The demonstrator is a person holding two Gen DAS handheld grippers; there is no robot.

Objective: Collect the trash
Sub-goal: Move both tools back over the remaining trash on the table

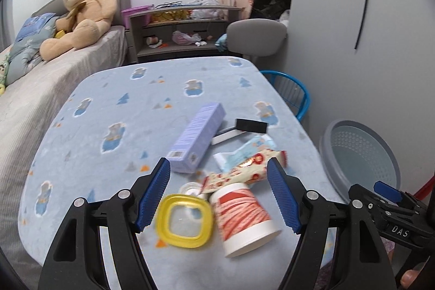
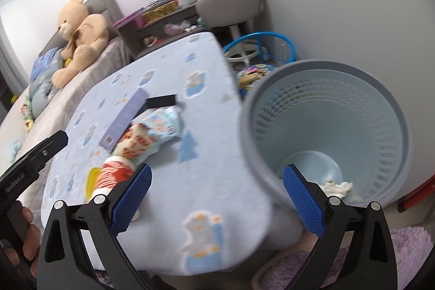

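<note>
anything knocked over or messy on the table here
Yes. The paper cup lies tipped on its side beside a loose yellow lid, with wrappers and a purple box piled behind. Nothing looks spilled.

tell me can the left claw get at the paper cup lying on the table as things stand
Probably yes. The left claw is open, and the paper cup lies on its side between its fingers, with nothing above it; the yellow lid sits close beside.

You see the trash lying close together on the counter (image 1: 108, 105): a paper cup (image 1: 244, 216) with red stripes on its side, a yellow lid (image 1: 185, 220) just beside it, a long purple box (image 1: 197, 136), two crumpled wrappers (image 1: 244, 167) and a black piece (image 1: 251, 125). The grey basket (image 2: 326, 127) beside the counter holds white scraps (image 2: 337, 186) at the bottom.
</note>
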